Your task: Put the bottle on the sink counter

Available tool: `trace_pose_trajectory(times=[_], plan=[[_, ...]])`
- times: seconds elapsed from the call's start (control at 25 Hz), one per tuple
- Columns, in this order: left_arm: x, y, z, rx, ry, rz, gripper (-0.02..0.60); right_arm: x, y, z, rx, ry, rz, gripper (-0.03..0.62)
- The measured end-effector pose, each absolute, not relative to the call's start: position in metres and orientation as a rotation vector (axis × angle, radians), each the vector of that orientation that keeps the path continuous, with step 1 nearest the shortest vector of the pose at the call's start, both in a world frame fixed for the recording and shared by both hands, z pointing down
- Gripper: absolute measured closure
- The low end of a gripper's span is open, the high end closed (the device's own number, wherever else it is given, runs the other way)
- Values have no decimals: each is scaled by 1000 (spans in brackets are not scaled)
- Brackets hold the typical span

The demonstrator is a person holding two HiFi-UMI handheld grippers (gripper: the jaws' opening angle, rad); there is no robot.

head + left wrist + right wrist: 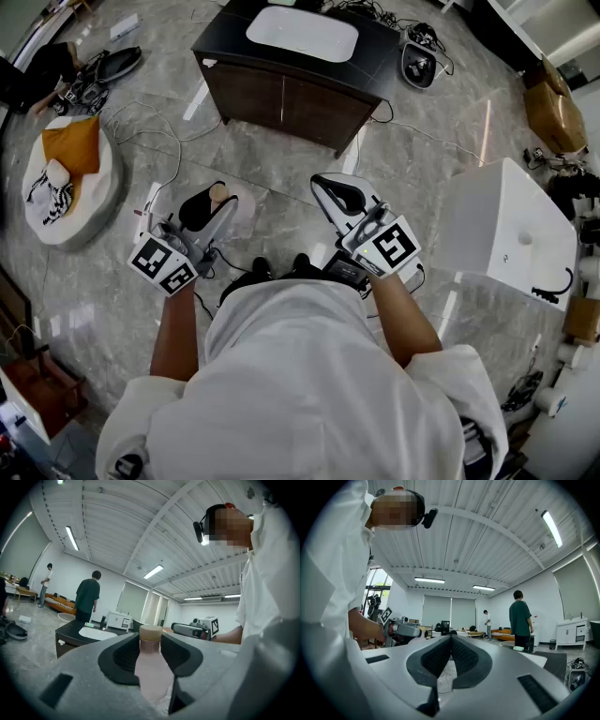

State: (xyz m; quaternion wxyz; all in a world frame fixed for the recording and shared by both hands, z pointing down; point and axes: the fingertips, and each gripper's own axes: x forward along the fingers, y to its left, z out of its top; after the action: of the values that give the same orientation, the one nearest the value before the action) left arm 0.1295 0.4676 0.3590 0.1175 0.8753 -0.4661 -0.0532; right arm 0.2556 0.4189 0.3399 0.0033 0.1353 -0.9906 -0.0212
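Bottle (152, 667) between jaws of left gripper (217, 211), sink counter (281, 94) ahead, right gripper (342, 197) alongside

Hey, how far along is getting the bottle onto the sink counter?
Done: the bottle is gripped in the left gripper. In hand: it is held before the person. Left: cross to the sink counter ahead and set it down. The right gripper is shut, empty.

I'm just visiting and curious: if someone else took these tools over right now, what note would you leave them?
Left tool: shut on the pink bottle, held level.
Right tool: shut, empty.
Sink counter: ahead, out of reach.
Done: bottle is gripped.
To do: carry it over, set it on the counter beside the basin, release.
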Motion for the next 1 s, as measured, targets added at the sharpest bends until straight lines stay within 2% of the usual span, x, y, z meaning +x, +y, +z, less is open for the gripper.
trace_pose_trajectory(times=[1.0], plan=[[100, 497, 369, 2598, -1288, -231, 433, 256, 448, 349, 622, -3106, -10, 580]])
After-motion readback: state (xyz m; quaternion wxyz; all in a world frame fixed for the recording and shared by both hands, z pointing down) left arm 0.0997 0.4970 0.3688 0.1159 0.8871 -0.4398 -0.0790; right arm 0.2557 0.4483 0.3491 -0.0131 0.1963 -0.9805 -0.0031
